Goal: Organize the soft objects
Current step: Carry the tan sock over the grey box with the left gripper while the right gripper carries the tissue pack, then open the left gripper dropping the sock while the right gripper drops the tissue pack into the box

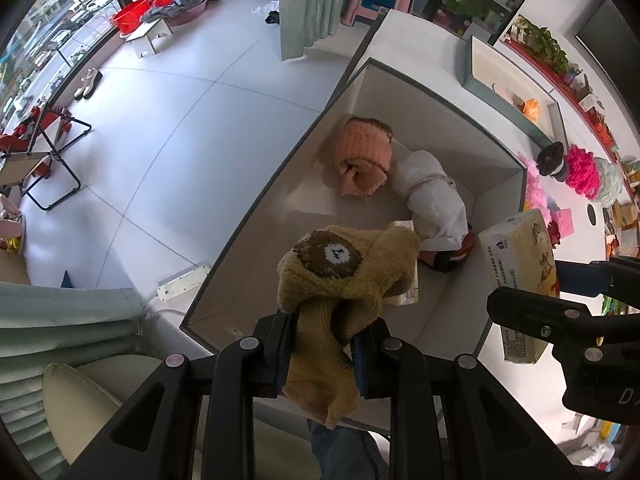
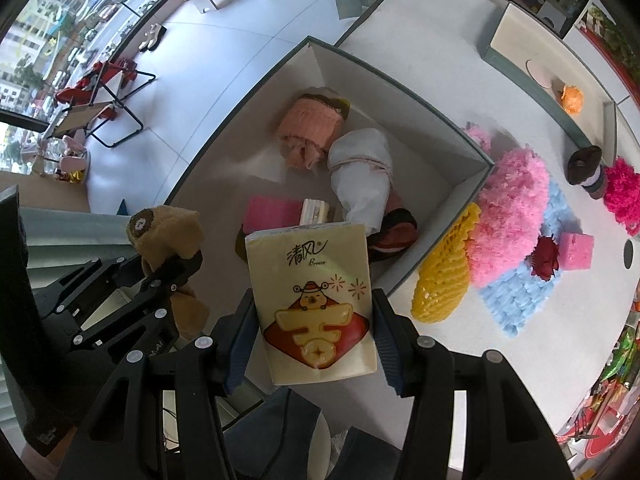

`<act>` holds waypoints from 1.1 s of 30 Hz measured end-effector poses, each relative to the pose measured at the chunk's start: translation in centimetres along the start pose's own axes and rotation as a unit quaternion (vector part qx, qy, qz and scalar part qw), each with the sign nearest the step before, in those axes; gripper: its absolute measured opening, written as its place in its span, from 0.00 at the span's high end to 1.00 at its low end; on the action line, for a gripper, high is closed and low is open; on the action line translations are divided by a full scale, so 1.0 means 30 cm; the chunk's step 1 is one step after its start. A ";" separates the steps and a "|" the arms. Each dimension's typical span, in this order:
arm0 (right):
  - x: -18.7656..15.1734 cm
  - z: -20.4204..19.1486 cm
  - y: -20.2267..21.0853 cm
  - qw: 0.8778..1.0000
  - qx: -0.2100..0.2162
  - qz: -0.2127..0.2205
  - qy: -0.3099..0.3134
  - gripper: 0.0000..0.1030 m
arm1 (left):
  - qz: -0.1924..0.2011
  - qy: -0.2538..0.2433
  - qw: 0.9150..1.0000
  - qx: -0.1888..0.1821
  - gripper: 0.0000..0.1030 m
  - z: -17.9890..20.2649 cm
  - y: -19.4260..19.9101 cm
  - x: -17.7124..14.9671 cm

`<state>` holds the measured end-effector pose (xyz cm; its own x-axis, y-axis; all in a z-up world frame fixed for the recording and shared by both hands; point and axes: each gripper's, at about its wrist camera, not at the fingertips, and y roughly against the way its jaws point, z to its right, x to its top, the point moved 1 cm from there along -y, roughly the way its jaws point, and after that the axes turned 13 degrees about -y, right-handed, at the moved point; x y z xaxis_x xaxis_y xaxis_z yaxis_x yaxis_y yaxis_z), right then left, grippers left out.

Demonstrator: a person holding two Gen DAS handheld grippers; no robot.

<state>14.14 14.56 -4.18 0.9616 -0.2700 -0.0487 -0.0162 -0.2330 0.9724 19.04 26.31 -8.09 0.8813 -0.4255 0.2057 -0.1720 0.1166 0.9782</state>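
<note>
Mustard-yellow knitted sock with a brown bear face (image 1: 340,280) is pinched between the closed jaws of the left gripper (image 1: 322,346) at the lower centre of the left wrist view, its toe drooping below the pads. The right gripper (image 2: 316,340), low in the right wrist view, clamps a cream plastic tissue pack printed with a red and gold cartoon (image 2: 316,304) by its two long sides. Both loads hang above the near end of the open grey-rimmed white box (image 2: 460,176), which already holds a rolled peach towel (image 2: 310,128), a tied white cloth bundle (image 2: 364,176) and a pink sponge block (image 2: 272,210). To place well, I would lower each item into bare floor at the near end, clear of the wall, before releasing. More fluffy items, such as a pink pom-pom duster (image 2: 508,208), wait on the white table (image 2: 560,340) at right.
</note>
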 end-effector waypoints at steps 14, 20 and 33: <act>0.026 -0.015 -0.042 1.000 -0.010 -0.010 0.006 0.44 | -0.003 -0.002 1.000 -0.004 0.76 0.001 -0.020 0.009; 0.044 -0.015 -0.050 1.000 -0.017 -0.012 0.004 0.42 | -0.005 0.003 1.000 0.018 0.28 -0.002 -0.020 0.013; 0.050 0.014 0.014 1.000 0.002 0.026 -0.010 0.00 | -0.005 0.031 1.000 0.002 0.00 -0.043 0.002 -0.001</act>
<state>15.46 13.67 -3.95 0.9540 -0.2996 -0.0027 -0.0673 -0.2228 0.9725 19.56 27.48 -8.07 0.9084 -0.3708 0.1933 -0.1645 0.1081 0.9804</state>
